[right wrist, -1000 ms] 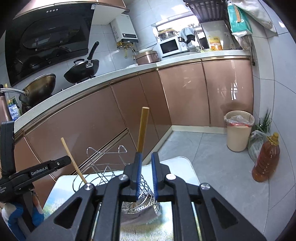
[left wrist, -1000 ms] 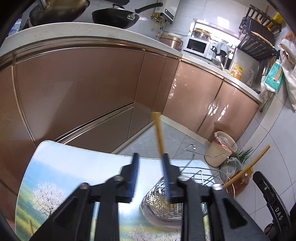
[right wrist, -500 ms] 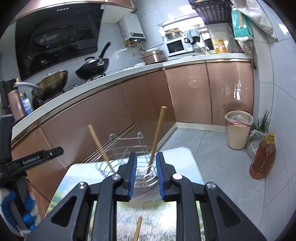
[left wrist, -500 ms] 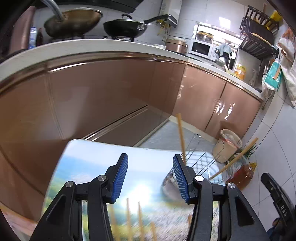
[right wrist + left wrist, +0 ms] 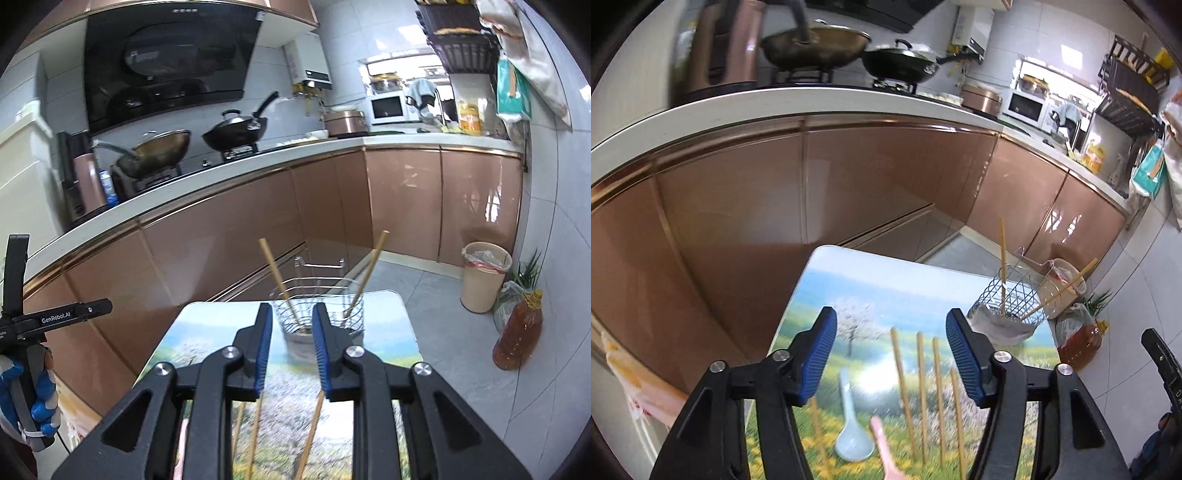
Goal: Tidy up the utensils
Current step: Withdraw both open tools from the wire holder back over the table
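Observation:
A wire utensil basket (image 5: 1010,302) (image 5: 321,314) stands at the far right end of the small table (image 5: 827,273) (image 5: 207,317), with two wooden chopsticks (image 5: 1002,254) (image 5: 275,273) leaning in it. Several more chopsticks (image 5: 919,384) (image 5: 312,432) lie side by side on the tabletop, next to a white ceramic spoon (image 5: 851,432) and a pink spoon handle (image 5: 882,446). My left gripper (image 5: 890,354) hangs above the lying chopsticks, its jaws opening, nothing between them. My right gripper (image 5: 291,350) is back from the basket, jaws opening and empty.
Copper-coloured kitchen cabinets (image 5: 229,254) run close behind the table under a white counter. On the floor to the right stand a beige bin (image 5: 485,275) and a bottle of oil (image 5: 519,334). A gloved hand (image 5: 33,402) holds the left tool.
Both grippers let go of a chopstick in the basket, opened, and pulled back and up from it. The chopsticks and spoons lying on the table have come into view.

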Demonstrator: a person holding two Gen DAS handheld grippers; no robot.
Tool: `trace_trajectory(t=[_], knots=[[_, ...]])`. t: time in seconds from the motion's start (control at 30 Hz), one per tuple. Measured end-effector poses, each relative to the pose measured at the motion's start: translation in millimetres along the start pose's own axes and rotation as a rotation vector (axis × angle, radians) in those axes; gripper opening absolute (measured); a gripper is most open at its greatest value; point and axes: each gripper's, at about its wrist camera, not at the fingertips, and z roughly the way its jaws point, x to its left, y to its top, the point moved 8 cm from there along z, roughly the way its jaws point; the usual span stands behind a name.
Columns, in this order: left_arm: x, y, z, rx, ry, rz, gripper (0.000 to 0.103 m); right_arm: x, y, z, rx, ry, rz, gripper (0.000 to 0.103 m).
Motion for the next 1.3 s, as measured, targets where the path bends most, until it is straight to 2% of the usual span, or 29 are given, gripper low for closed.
trace_trajectory(t=[0.3, 0.53, 0.83, 1.3], knots=[[17.2, -39.0, -61.3, -0.119, 0.074, 0.032, 0.075, 30.6, -29.1, -49.8, -0.034, 0.036, -0.017, 0.038], [15.7, -71.8, -92.1, -0.203, 0.115, 0.054, 0.08, 37.6, -58.9, -67.8, -0.027, 0.037, -0.027, 0.039], [13.2, -87.7, -110.2, -0.242, 0.141, 0.077, 0.08, 36.7, -79.5, -74.1, -0.015, 0.037, -0.029, 0.039], [1.7, -91.8, -112.8, -0.255, 0.154, 0.102, 0.08, 29.6, -84.0, -79.5, -0.02, 0.033, -0.019, 0.039]])
